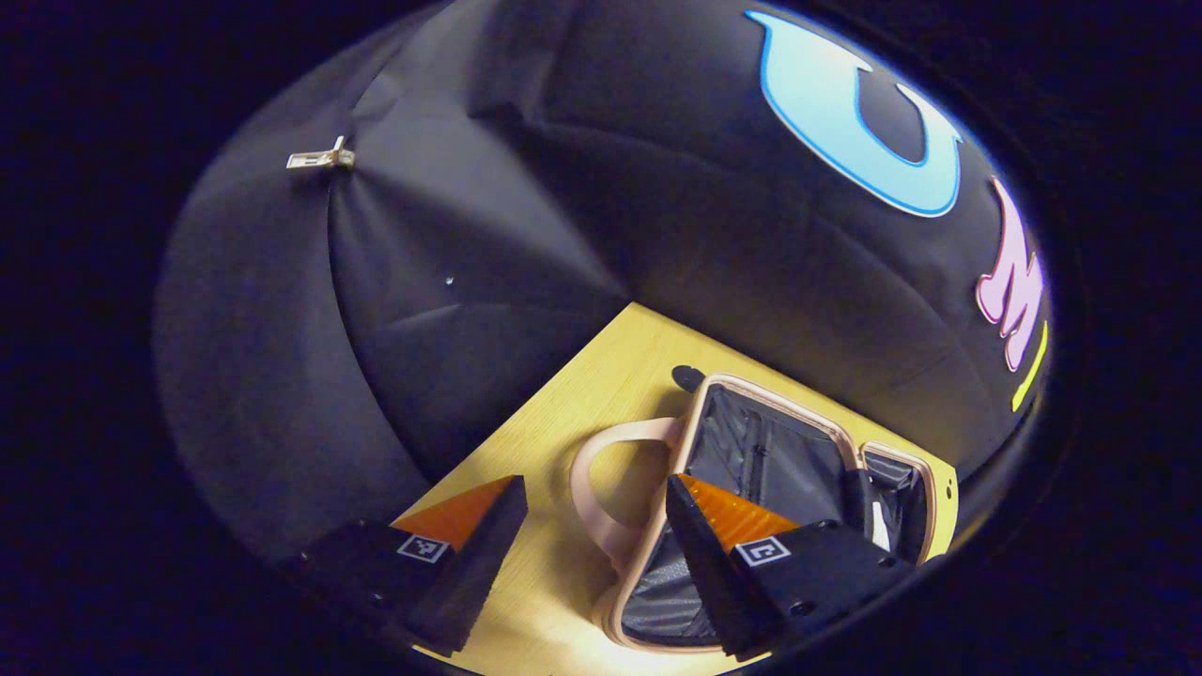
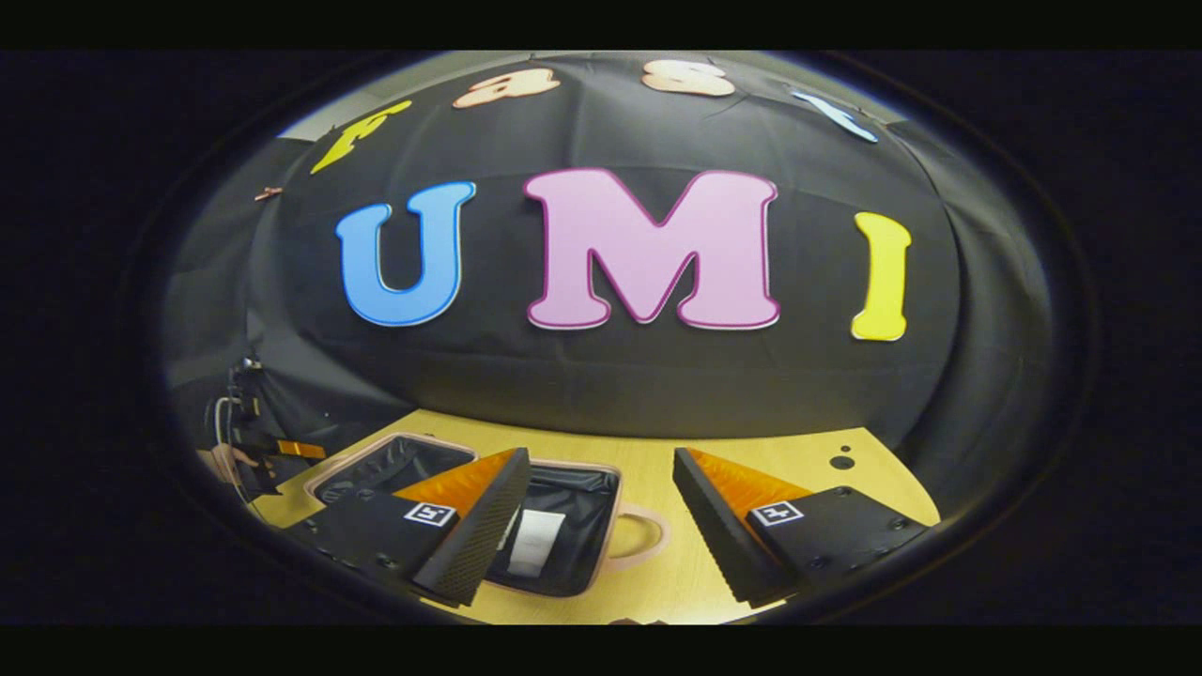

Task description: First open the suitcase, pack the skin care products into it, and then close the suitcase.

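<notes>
Wooden table (image 2: 751,451) bears the open suitcase (image 2: 582,488); both grippers (image 1: 592,535) (image 2: 601,526) gape, empty.

Both views above table, sharing open suitcase (image 1: 751,460) (image 2: 554,526).

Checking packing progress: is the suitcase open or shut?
Open: the suitcase lies flat, both dark-lined halves showing, a white item in one half.

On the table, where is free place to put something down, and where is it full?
Bare tabletop runs between the open suitcase and the table's far right corner, up to the cloth wall. Another bare strip lies beside the suitcase handle, toward the table's corner. The suitcase takes the remaining side; a white item lies inside one half.
</notes>
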Demonstrator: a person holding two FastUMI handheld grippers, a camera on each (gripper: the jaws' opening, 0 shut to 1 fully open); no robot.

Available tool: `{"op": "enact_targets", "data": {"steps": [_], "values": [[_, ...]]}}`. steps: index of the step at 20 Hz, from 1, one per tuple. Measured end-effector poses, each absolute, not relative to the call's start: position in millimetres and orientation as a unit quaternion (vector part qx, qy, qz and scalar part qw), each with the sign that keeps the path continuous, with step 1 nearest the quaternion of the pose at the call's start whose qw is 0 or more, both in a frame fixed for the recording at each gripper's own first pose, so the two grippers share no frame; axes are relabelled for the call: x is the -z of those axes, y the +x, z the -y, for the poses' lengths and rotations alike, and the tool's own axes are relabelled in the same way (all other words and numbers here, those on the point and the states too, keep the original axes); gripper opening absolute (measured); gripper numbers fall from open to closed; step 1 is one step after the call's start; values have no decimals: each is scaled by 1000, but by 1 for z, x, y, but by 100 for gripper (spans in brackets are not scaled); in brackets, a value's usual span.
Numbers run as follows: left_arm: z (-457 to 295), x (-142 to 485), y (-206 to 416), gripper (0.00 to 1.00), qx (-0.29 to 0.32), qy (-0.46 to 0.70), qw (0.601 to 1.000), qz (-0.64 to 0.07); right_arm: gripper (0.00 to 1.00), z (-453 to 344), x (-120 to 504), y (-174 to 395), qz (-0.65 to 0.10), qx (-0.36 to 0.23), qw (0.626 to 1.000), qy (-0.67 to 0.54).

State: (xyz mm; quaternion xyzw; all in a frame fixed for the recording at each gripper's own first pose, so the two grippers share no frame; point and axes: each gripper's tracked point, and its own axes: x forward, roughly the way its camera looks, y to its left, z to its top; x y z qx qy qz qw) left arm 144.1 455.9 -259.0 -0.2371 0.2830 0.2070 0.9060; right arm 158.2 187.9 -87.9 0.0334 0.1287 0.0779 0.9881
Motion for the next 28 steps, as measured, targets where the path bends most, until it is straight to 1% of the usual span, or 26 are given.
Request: {"op": "enact_targets", "data": {"steps": [2,4,6,9,12,13,14,15,16,18,21,23,28], "values": [[-463,274,152,94,-211,-266,892,-300,97,-178,77,145,-111,-75,991,28],[-475,284,158,93,-213,-248,889,-322,97,-167,75,133,-103,-75,992,6],[-486,296,158,91,-210,-217,884,-356,97,-160,82,119,-111,-76,991,-12],[-487,310,165,87,-195,-208,878,-385,97,-142,92,109,-105,-55,993,-21],[-474,322,166,77,-176,-217,864,-420,97,-134,112,104,-128,-44,990,-26],[-478,322,171,84,-174,-200,868,-421,97,-136,118,102,-138,-50,989,-21],[-476,325,172,80,-166,-195,866,-429,97,-138,123,100,-147,-55,987,-21],[-476,325,173,70,-164,-183,863,-441,97,-135,127,101,-154,-58,986,-27],[-469,322,175,63,-148,-189,863,-446,98,-134,130,102,-155,-61,985,-34],[-468,323,177,28,-150,-185,862,-447,97,-136,128,103,-151,-66,985,-42],[-466,320,177,23,-150,-214,862,-434,97,-140,129,107,-144,-72,986,-45],[-467,304,182,20,-152,-229,872,-404,97,-137,128,112,-142,-73,986,-45],[-456,245,177,13,-113,-168,904,-376,97,-129,124,116,-143,-71,986,-41]]}}
